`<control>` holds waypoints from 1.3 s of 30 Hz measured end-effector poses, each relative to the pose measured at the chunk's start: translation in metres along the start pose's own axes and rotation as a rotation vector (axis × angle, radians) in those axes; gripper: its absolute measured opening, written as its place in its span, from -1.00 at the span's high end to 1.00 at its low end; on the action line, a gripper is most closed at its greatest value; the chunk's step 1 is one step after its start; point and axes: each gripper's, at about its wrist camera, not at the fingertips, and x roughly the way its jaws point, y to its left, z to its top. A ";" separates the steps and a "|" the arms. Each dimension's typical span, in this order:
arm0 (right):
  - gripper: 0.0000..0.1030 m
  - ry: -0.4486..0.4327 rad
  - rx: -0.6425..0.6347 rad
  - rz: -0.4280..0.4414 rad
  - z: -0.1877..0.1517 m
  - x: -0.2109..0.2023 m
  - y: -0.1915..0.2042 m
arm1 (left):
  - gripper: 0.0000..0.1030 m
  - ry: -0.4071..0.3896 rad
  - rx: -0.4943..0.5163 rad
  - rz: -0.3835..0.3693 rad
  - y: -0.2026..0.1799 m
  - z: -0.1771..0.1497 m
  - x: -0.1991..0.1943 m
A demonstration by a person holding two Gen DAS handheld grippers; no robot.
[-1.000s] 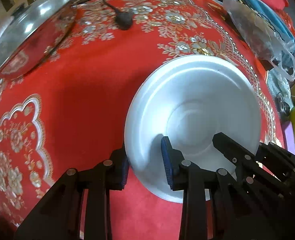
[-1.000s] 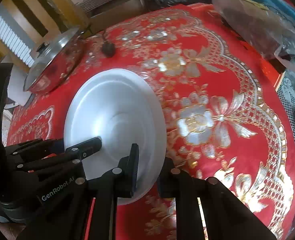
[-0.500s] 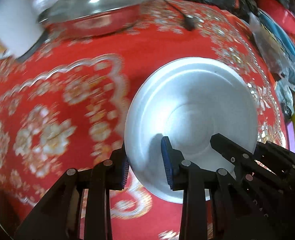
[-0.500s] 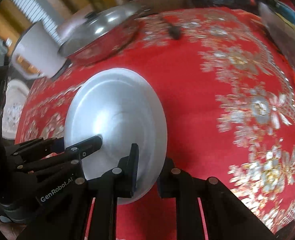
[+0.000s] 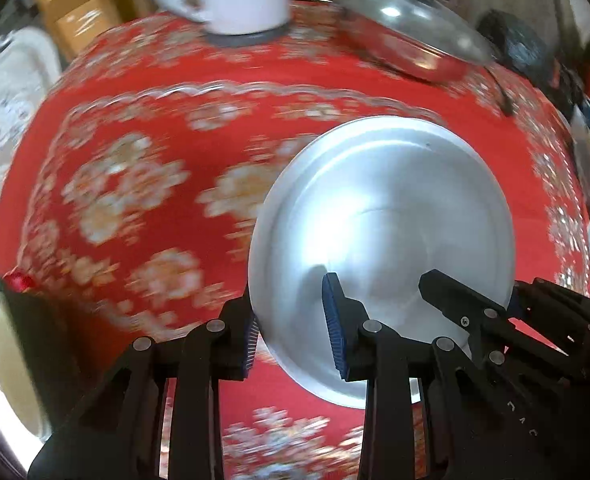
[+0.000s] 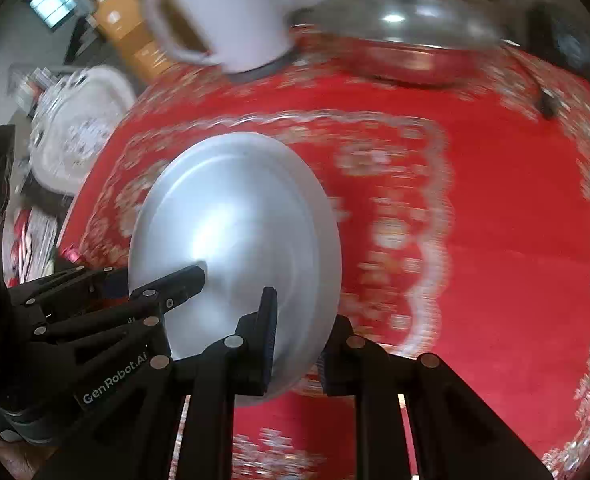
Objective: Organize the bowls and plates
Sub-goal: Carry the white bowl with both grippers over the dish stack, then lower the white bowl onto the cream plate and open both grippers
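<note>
— So where is the metal plate (image 5: pixel 379 236) in relation to the two claws?

— Between them, off the desk (image 5: pixel 143 128). The left claw (image 5: pixel 291 332) pinches the plate's rim on one side, one blue pad under the lip and the other on the inner face. The right claw (image 6: pixel 295 336) does the same on the opposite rim, with its jaws nearly together on the thin edge. So both claws hold the same plate, one at each side.

— Which hand is nearer to it?

— Neither; each is on it. In the left wrist view the right claw's fingers reach in from the lower right, and in the right wrist view the left claw comes in from the lower left.

— Does the plate have a long axis?

— No, it is round, with a shallow dished middle and a flat rim. It hangs roughly level above the red flowered cloth, its hollow side up towards the cameras.

— What lies ahead of it?

— At the far edge of the desk stand a white kettle (image 6: pixel 219 12) and, beside it, a steel pan with a domed lid (image 6: pixel 407 36). A black cord (image 6: pixel 543 100) lies near the pan. I'd judge the plate still needs a place to be set down; I can see no stack of plates or bowls.

— Any writing?

— On the left claw's body, in the right wrist view, "GenRobot.AI" in white. Nothing else is legible; the cloth is blurred.
</note>
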 end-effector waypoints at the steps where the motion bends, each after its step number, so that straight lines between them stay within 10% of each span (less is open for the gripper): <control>1: 0.66 0.006 -0.017 0.006 0.002 0.004 0.011 | 0.43 -0.002 -0.016 0.008 0.012 -0.002 -0.003; 17: 0.64 0.067 -0.293 0.099 0.021 0.045 0.163 | 0.43 -0.052 -0.270 0.077 0.164 -0.040 -0.050; 39: 0.58 0.148 -0.558 0.178 -0.001 0.078 0.295 | 0.43 -0.055 -0.492 0.147 0.277 -0.106 -0.080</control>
